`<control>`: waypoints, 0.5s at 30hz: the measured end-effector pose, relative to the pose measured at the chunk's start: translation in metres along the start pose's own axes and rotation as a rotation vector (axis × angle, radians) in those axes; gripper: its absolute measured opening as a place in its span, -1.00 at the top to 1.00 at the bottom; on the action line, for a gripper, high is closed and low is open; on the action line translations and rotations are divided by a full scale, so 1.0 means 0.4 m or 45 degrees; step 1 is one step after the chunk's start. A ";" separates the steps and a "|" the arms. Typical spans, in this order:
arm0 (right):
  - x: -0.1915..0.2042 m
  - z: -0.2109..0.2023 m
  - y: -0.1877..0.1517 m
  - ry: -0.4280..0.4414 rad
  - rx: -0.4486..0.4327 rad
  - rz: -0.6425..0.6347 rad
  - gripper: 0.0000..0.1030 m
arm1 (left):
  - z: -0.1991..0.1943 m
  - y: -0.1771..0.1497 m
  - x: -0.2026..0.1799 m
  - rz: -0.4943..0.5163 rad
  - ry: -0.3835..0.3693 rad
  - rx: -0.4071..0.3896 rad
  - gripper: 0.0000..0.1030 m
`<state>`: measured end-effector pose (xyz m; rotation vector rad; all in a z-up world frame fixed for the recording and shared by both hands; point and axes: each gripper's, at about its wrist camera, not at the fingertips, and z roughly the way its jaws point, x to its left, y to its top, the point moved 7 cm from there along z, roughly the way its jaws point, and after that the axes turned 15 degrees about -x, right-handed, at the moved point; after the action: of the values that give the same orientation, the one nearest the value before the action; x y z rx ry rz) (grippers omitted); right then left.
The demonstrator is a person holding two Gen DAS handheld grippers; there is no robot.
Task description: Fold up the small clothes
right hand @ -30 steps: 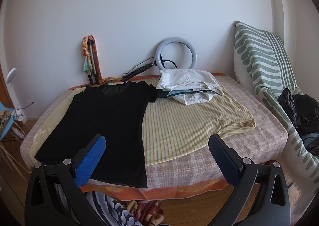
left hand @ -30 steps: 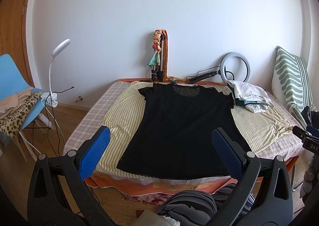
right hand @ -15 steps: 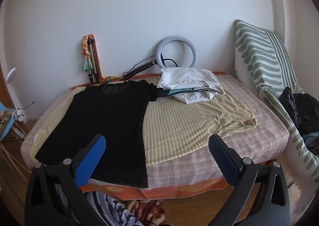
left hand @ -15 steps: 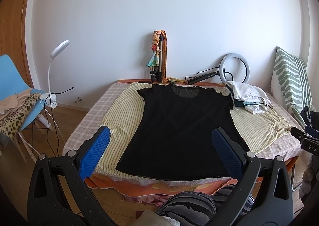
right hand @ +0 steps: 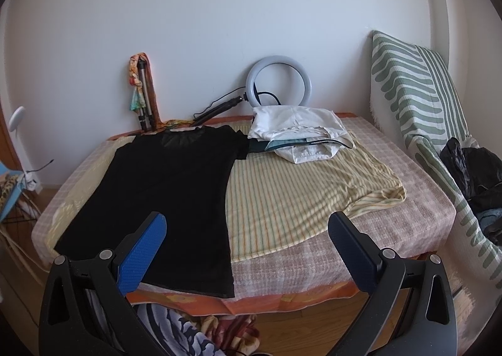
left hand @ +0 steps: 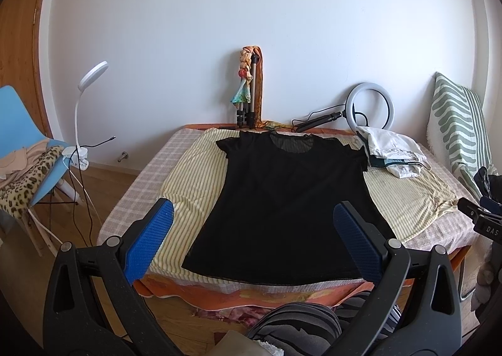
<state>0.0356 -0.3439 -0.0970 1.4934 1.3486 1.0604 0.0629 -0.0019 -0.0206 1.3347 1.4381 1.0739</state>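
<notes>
A black short-sleeved top [left hand: 288, 199] lies flat on the striped yellow cloth [left hand: 194, 180] on the bed, collar toward the wall, hem at the near edge. It also shows in the right wrist view [right hand: 169, 186], left of centre. My left gripper [left hand: 251, 230] is open and empty, held back from the bed, level with the hem. My right gripper [right hand: 248, 240] is open and empty, off the near edge, to the right of the top.
A pile of folded white clothes [right hand: 298, 136] sits at the back right of the bed. A ring light [right hand: 279, 83] and a tripod [left hand: 249, 95] lean on the wall. A striped cushion [right hand: 417, 105] stands right. A blue chair [left hand: 22, 149] and lamp [left hand: 81, 124] stand left.
Both grippers have drawn back and up slightly from the bed. The top has not moved.
</notes>
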 end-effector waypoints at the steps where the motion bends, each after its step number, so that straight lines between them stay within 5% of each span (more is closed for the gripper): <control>1: 0.001 0.002 0.001 0.000 0.002 0.000 -0.99 | 0.003 -0.003 0.002 0.000 0.001 0.002 -1.00; 15: 0.034 0.075 0.055 0.036 -0.007 -0.104 -0.99 | 0.061 -0.058 0.087 -0.012 0.054 0.044 -1.00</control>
<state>0.0715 -0.3333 -0.0839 1.4118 1.4137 1.0359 0.0794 0.0326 -0.0504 1.3358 1.4988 1.0815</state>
